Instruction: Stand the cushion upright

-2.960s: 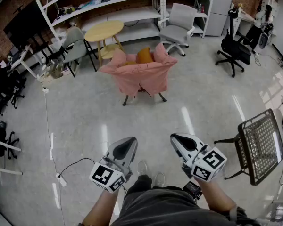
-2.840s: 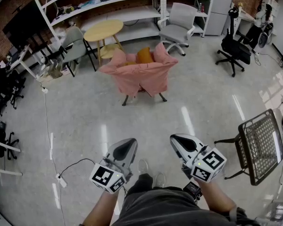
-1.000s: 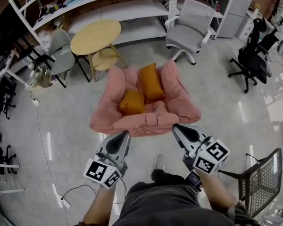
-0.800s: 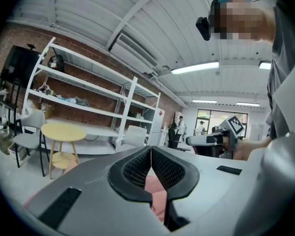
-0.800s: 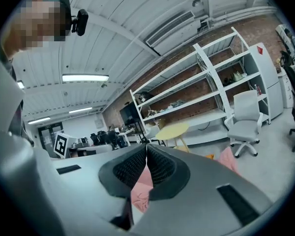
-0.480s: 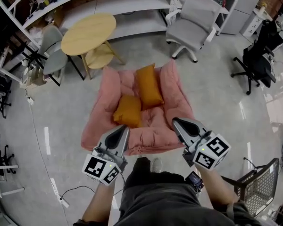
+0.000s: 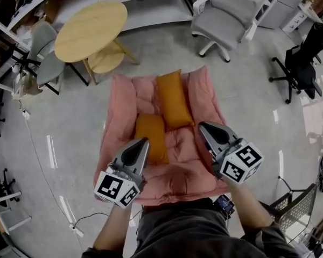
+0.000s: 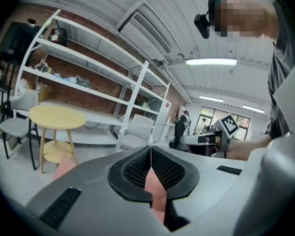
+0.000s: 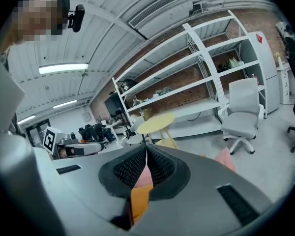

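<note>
A pink padded armchair (image 7: 199, 98) stands right below me in the head view. One orange cushion (image 7: 172, 98) leans against its back. A second orange cushion (image 7: 151, 136) lies flat on the seat. My left gripper (image 7: 144, 142) hovers over the near end of the flat cushion, jaws shut and empty. My right gripper (image 7: 201, 126) is over the seat's right side, next to the leaning cushion's lower end, also shut and empty. In the left gripper view the left gripper (image 8: 151, 149) shows pink fabric behind its jaws. In the right gripper view the right gripper (image 9: 146, 147) shows orange and pink there.
A round yellow table (image 7: 91, 30) and a grey chair (image 7: 43, 61) stand behind the armchair at left. A grey office chair (image 7: 231, 9) is behind it at right, a black office chair (image 7: 307, 58) farther right. A mesh chair (image 7: 296, 208) is at lower right, a floor cable (image 7: 40, 149) at left.
The armchair has come much closer as the person walked up to it. Both grippers now reach over its seat and sit lower. Their jaws stayed shut.
</note>
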